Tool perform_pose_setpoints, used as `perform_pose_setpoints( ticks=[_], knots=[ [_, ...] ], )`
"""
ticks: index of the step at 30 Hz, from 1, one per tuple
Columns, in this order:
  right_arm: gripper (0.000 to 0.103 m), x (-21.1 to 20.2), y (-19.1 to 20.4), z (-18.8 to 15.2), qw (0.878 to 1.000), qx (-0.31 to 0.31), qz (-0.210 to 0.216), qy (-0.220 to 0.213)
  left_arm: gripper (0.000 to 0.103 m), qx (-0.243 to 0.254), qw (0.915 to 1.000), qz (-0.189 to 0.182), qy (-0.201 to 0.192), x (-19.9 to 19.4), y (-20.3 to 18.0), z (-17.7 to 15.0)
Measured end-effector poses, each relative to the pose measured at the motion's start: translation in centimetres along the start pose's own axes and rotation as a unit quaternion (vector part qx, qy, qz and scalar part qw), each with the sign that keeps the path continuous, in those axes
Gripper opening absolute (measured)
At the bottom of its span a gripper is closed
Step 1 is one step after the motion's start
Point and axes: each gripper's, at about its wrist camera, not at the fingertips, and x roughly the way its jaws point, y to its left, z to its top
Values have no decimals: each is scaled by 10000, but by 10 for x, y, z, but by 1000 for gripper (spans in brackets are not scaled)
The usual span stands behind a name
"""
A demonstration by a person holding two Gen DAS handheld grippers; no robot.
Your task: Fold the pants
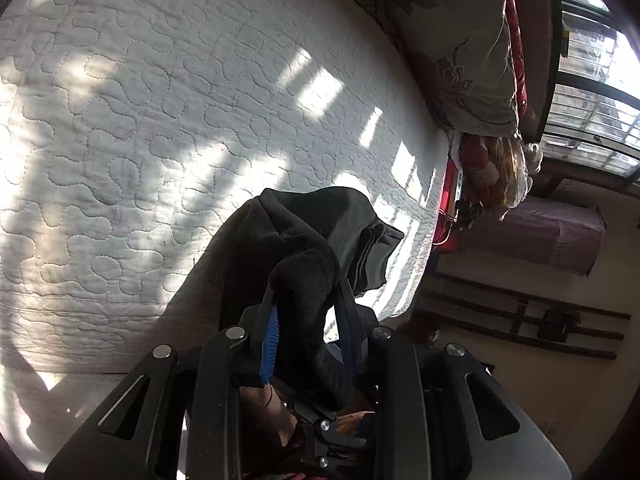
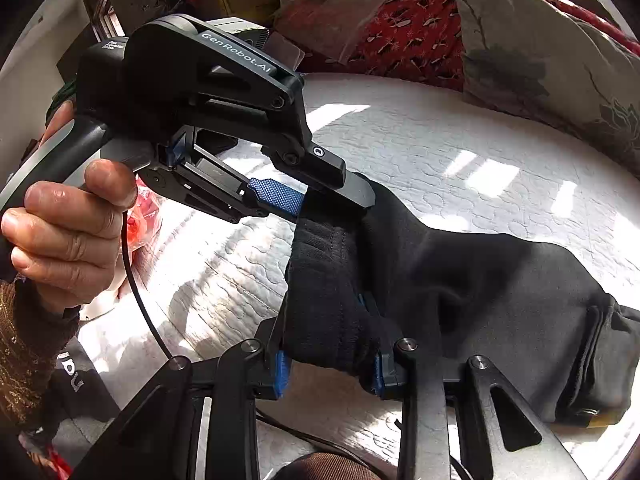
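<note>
L wrist view: left tongs (image 1: 308, 304) pinching a thick bunched hem of the black pants (image 1: 304, 236), blue pads pressed on cloth both sides. Rest of pants hangs fwd off the tongs over the quilted bed (image 1: 160, 120), far end folded over w/ layers showing. Risk: grip is on a fat wad, not a flat edge. If layers slide unevenly, inner layer could slip out and the fold goes crooked. Bed edge near; cloth could drag off it.

R wrist view: right tongs (image 2: 328, 364) pinching the same cuffed end, just beside the left tongs, which bite the upper part of it. Person's hand (image 2: 68, 232) holds left handle; cable (image 2: 140, 300) dangles near. Pants body lies across bed to the right, partly lifted. Risks: the two grips close together, so the far end sags and may fold unevenly; cable might snag cloth; pillow (image 2: 540, 52) close behind, limits room.
</note>
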Motion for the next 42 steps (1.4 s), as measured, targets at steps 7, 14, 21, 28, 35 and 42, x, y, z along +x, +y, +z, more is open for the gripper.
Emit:
perform_pose_setpoints(
  ticks=[7,14,21,28,35,42],
  knots=[
    [30,-44,-67,-5,9963,721,324,-324,23,79,9993,335,172,55,-74,1],
    [30,-77,-164,-31,9804,1794,628,-509,23,207,9938,967,512,143,-141,4],
    [30,-87,-250,-56,9533,2762,1048,-631,23,431,9804,1795,686,220,-191,6],
    [30,-82,-320,-94,9260,3504,1253,-630,23,470,9692,2280,808,280,-208,5],
    [34,-69,-346,-117,9112,3779,1565,-498,23,145,9857,1570,599,255,-204,-3],
    [44,-114,-351,-99,9271,3359,1308,-1022,40,462,9891,1148,-799,122,-185,-39]
  ],
)
